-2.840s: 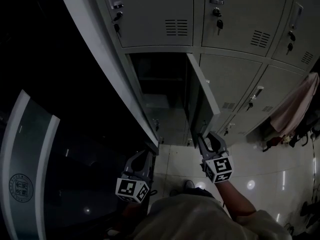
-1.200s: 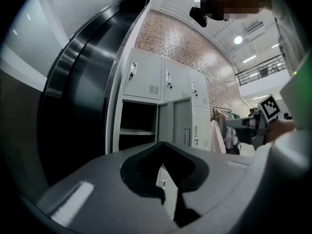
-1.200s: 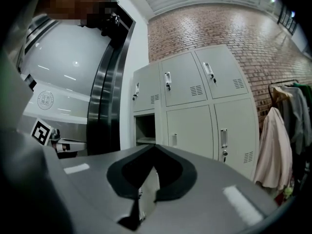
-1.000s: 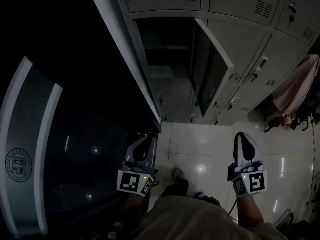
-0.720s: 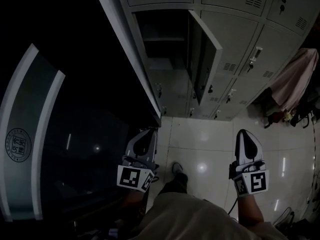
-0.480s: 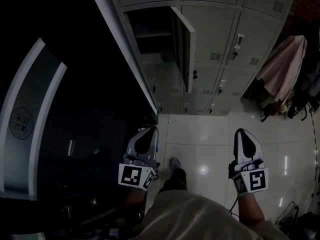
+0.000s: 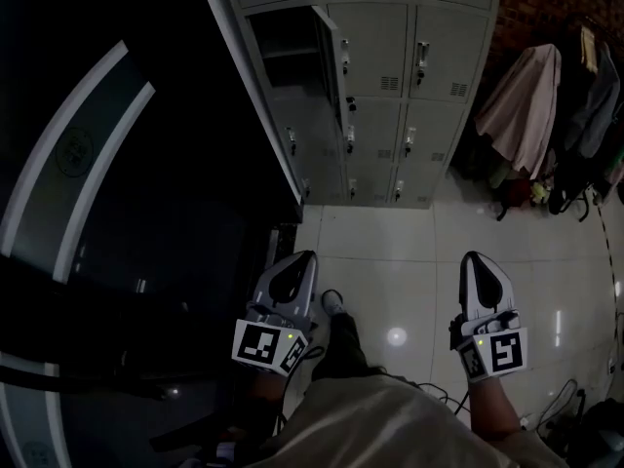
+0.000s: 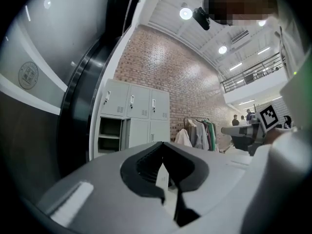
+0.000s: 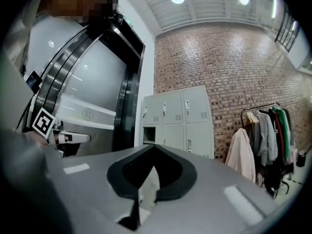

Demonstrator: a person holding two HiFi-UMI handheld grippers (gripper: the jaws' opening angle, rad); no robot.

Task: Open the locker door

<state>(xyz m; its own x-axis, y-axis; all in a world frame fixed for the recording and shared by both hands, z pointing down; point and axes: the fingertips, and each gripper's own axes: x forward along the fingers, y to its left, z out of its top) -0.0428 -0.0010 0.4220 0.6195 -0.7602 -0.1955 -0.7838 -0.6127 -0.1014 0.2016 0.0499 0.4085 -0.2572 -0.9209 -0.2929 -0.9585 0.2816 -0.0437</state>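
The grey locker bank [image 7: 390, 76] stands against the brick wall, far ahead of me. One middle-row compartment [image 7: 283, 37] at its left end is open, and its door [image 7: 330, 52] swings out edge-on. Both gripper views show the same dark opening [image 8: 109, 135] [image 9: 148, 134] in the distance. In the head view, my left gripper [image 7: 297, 261] and right gripper [image 7: 478, 259] hang low over the tiled floor, well short of the lockers. Both are shut with nothing between the jaws, as the left gripper [image 8: 162, 143] and right gripper [image 9: 153, 146] also show in their own views.
A rack of hanging coats [image 7: 531, 96] stands right of the lockers. A dark curved glass wall [image 7: 117, 213] runs along my left. My shoe [image 7: 331, 305] shows on the glossy floor tiles [image 7: 395, 261], and cables [image 7: 561, 398] trail at the right. People [image 8: 243, 119] stand far off.
The right gripper has left the open door's edge and dropped low. The view has backed away, so the lockers look smaller and farther. Both grippers stay shut and level.
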